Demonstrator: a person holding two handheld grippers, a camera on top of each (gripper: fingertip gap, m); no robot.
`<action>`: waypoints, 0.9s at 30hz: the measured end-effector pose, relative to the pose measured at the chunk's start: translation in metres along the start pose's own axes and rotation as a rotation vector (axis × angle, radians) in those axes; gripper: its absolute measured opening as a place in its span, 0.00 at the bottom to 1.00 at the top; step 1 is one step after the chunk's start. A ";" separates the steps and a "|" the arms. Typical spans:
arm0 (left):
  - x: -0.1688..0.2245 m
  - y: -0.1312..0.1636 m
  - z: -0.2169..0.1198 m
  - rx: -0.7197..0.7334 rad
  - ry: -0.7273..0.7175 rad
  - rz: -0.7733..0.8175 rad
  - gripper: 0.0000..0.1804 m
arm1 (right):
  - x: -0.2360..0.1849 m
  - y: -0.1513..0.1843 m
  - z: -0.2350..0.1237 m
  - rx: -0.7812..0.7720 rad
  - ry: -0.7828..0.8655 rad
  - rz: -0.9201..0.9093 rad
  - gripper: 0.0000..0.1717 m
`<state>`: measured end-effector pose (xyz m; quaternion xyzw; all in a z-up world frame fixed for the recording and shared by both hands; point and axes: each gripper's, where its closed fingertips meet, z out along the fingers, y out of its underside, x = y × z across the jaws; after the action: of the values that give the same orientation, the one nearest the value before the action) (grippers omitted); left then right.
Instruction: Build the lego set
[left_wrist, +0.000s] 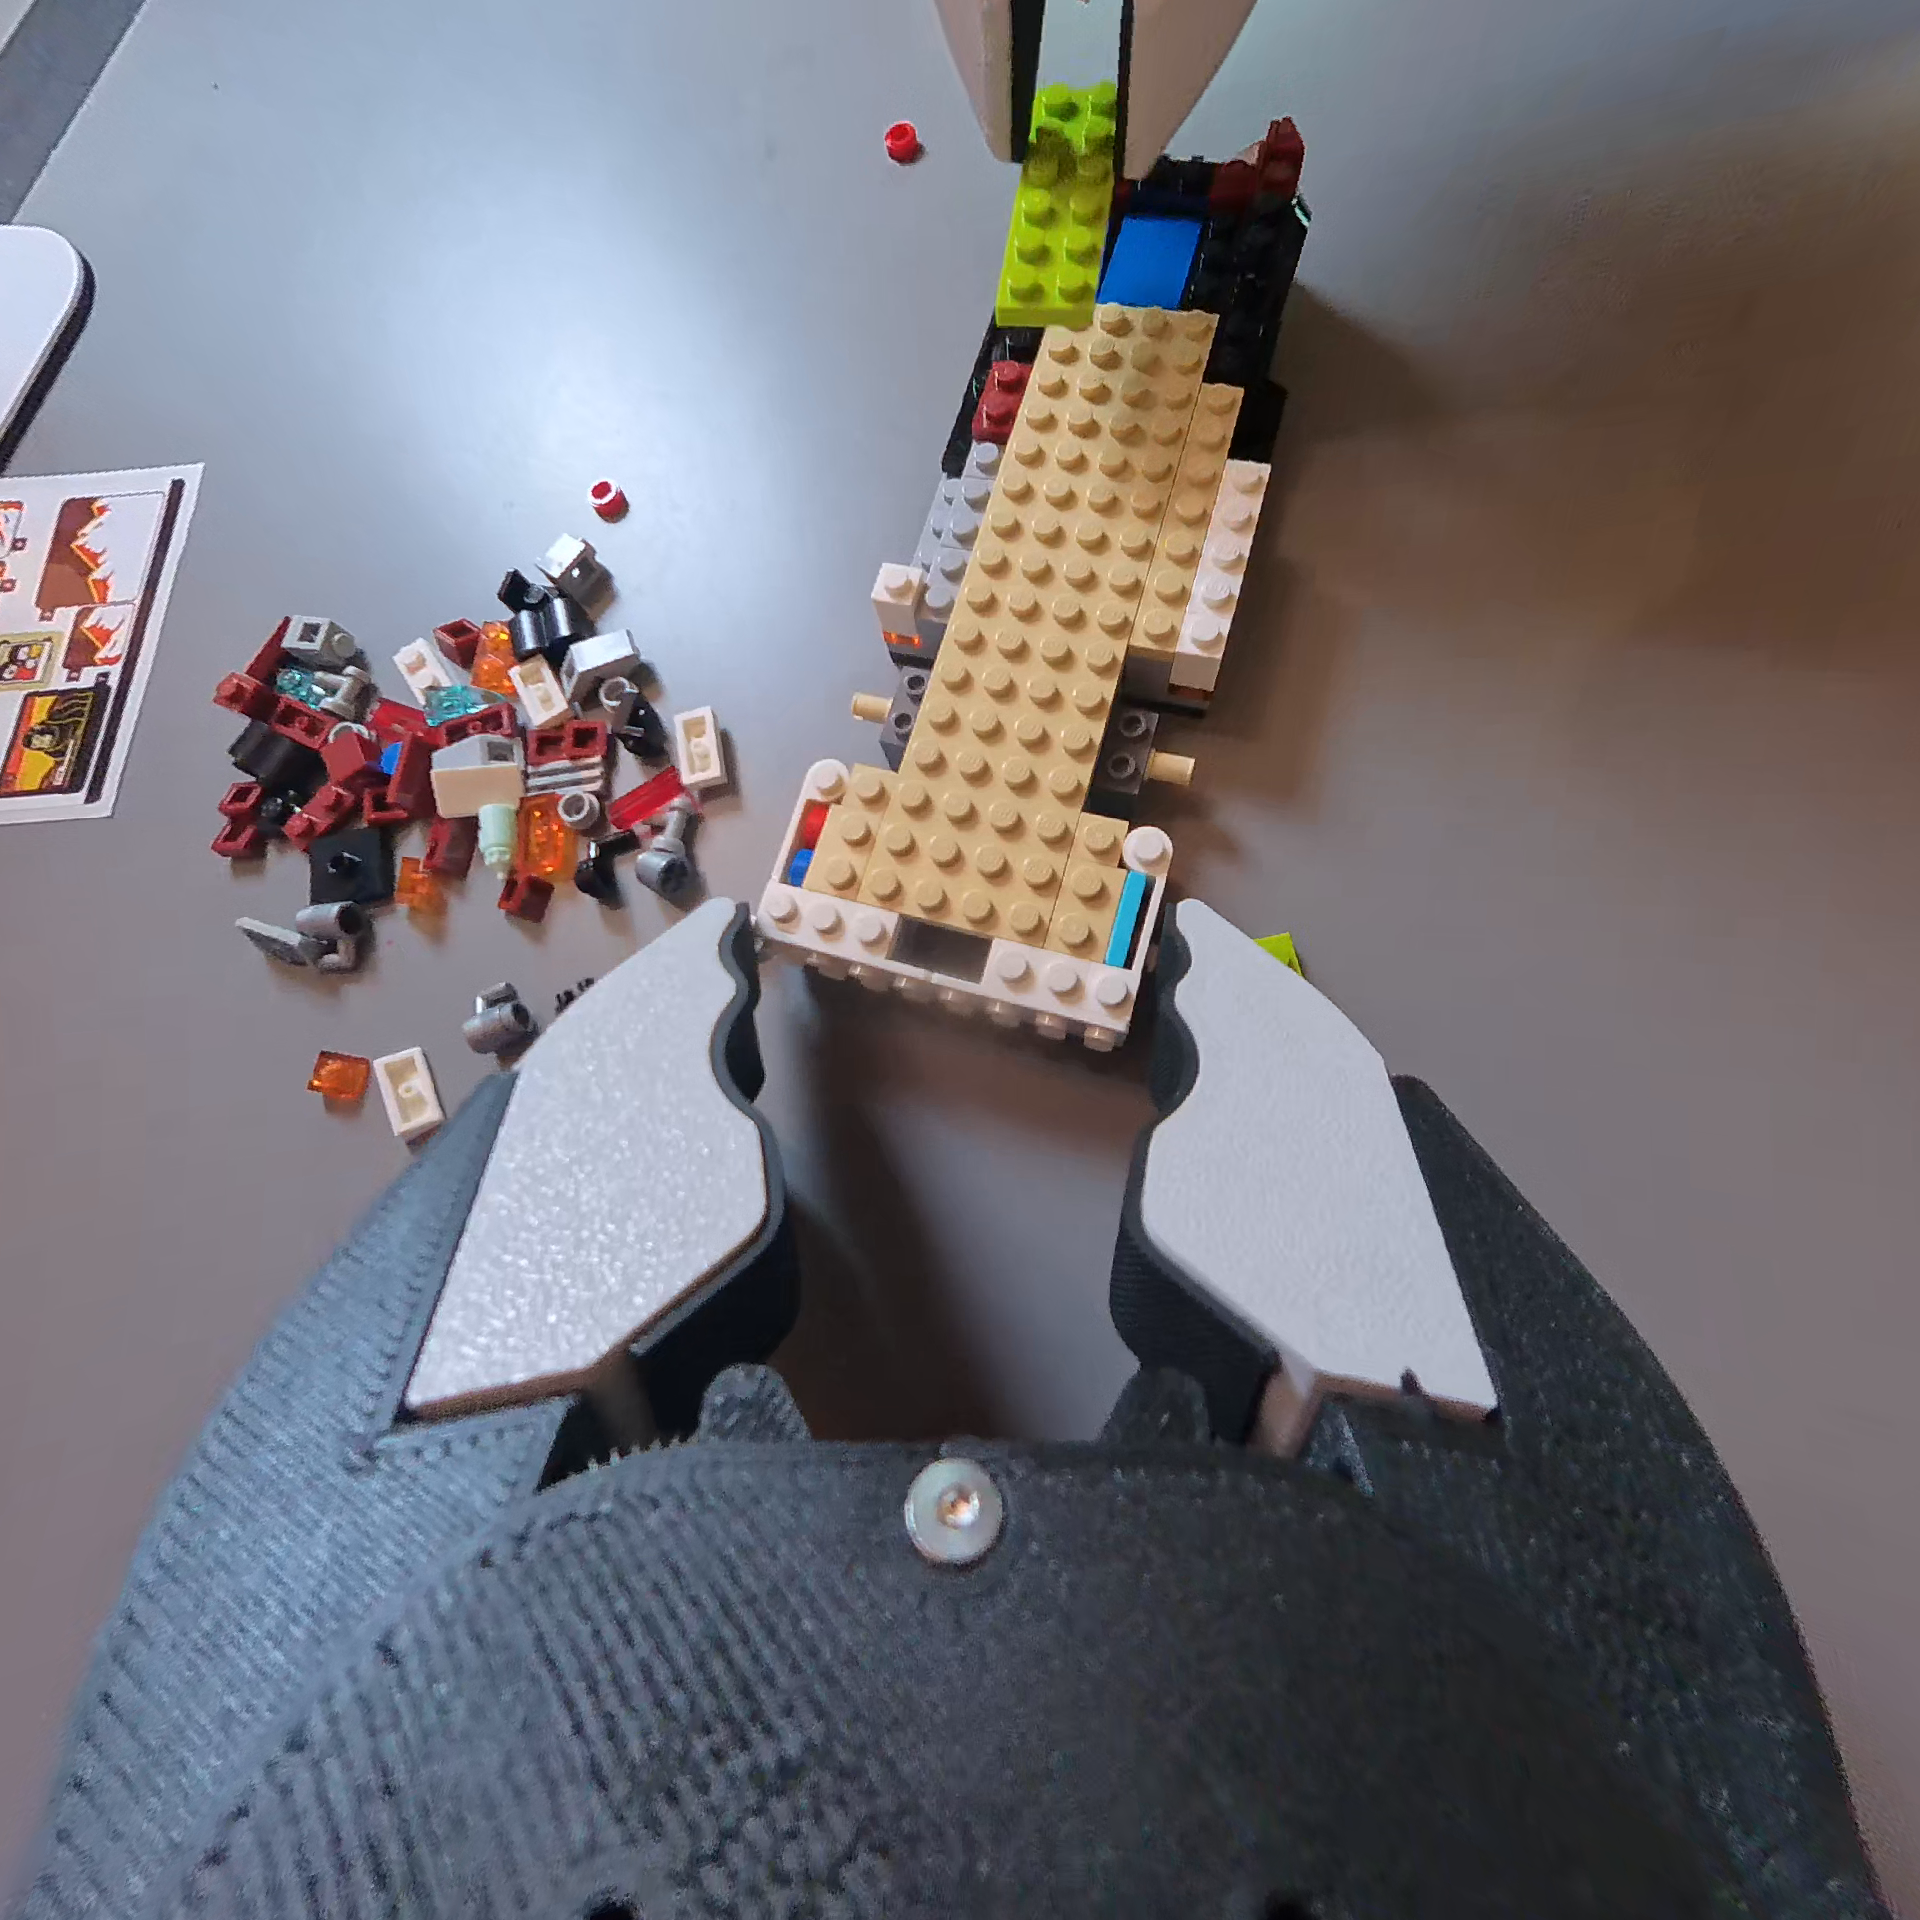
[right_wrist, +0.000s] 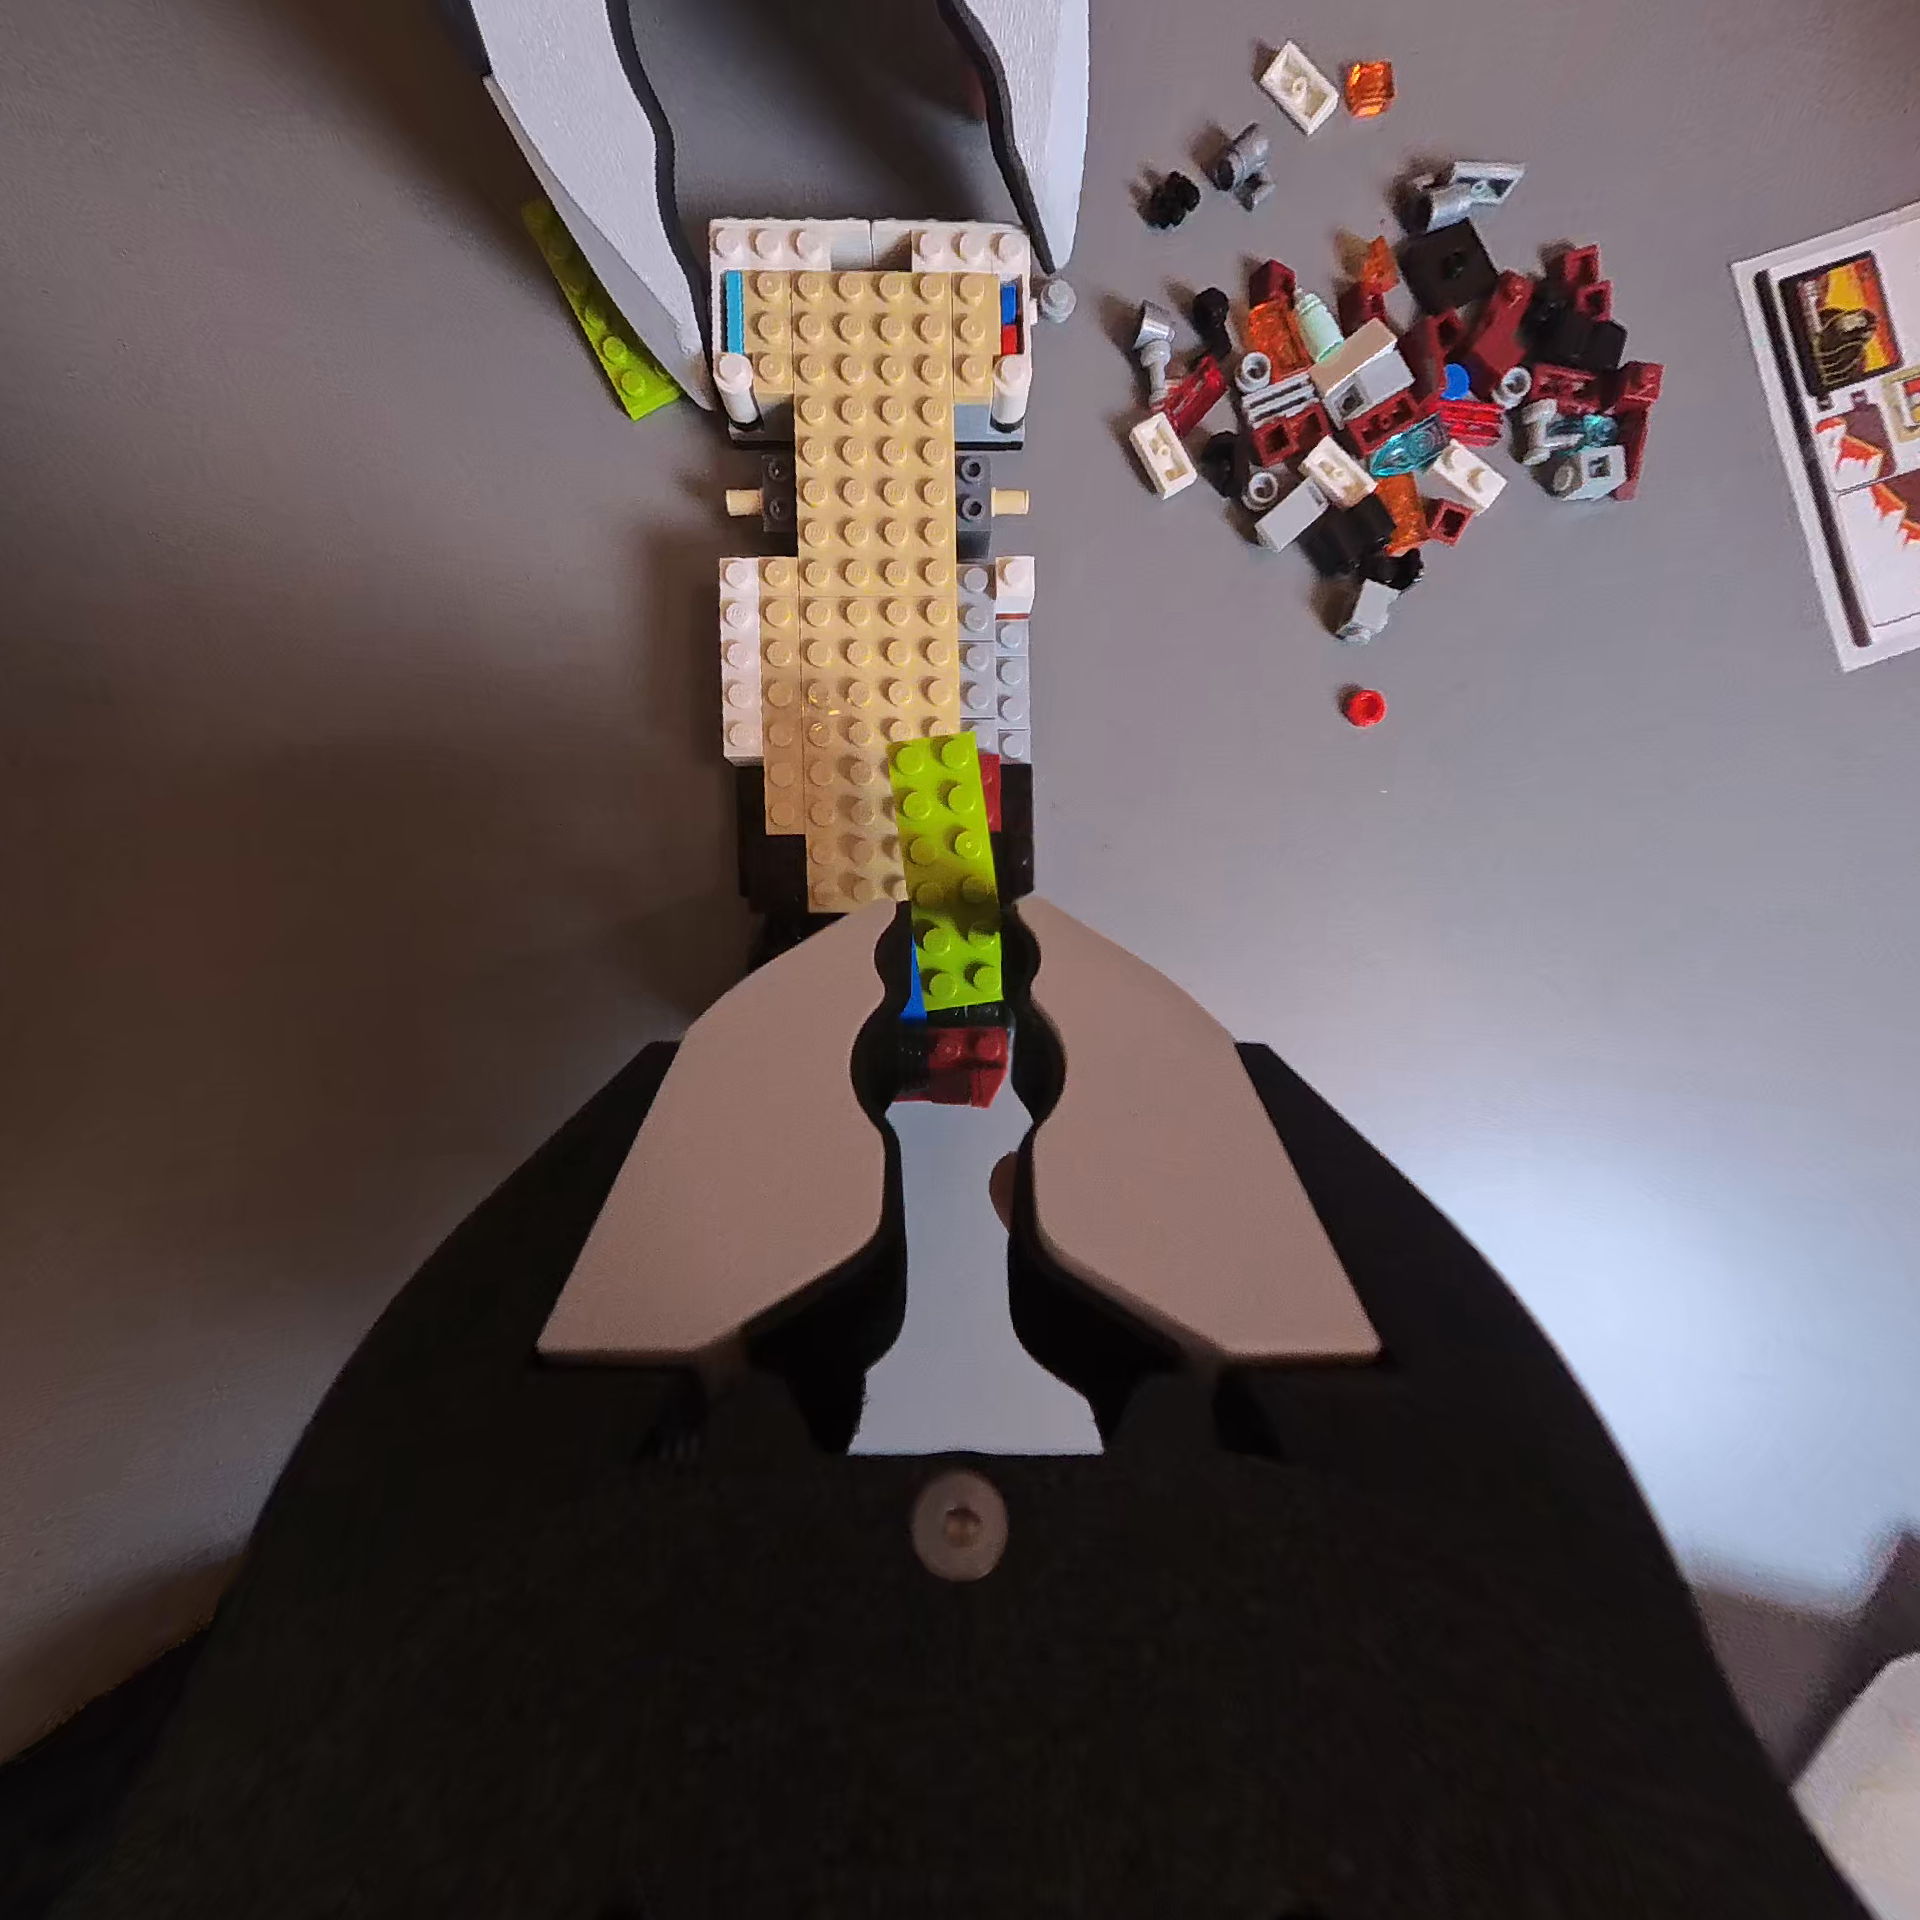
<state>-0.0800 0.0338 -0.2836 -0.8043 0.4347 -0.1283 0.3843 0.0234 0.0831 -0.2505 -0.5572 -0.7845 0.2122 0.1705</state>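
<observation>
studded lime plate (right_wrist: 951, 873) in right gripper (right_wrist: 956, 940).

Loose brick pile (left_wrist: 457, 748), sticker sheet (left_wrist: 83, 644), two red studs (left_wrist: 902, 140) on grey table (left_wrist: 1558, 727).

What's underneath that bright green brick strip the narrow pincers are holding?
Under the lime plate, held by the right gripper, lie the model's tan plates, a blue piece, dark red bricks and black bricks. What sits directly beneath its middle is covered.

Grey table (right_wrist: 1455, 935) — brick model (right_wrist: 878, 540), loose bricks (right_wrist: 1382, 416), sticker sheet (right_wrist: 1839, 436).
</observation>
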 end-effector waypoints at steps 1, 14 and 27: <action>0.000 0.000 0.000 0.000 -0.004 -0.002 0.41 | -0.001 0.001 0.002 -0.004 -0.001 0.015 0.09; 0.002 0.001 -0.002 -0.010 -0.026 -0.022 0.41 | -0.010 0.011 0.010 -0.004 0.036 0.124 0.09; 0.003 0.001 -0.002 -0.005 -0.028 -0.025 0.41 | -0.002 0.006 -0.014 0.047 0.062 0.092 0.13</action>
<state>-0.0805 0.0301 -0.2833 -0.8122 0.4197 -0.1207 0.3867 0.0352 0.0852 -0.2419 -0.5949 -0.7471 0.2211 0.1977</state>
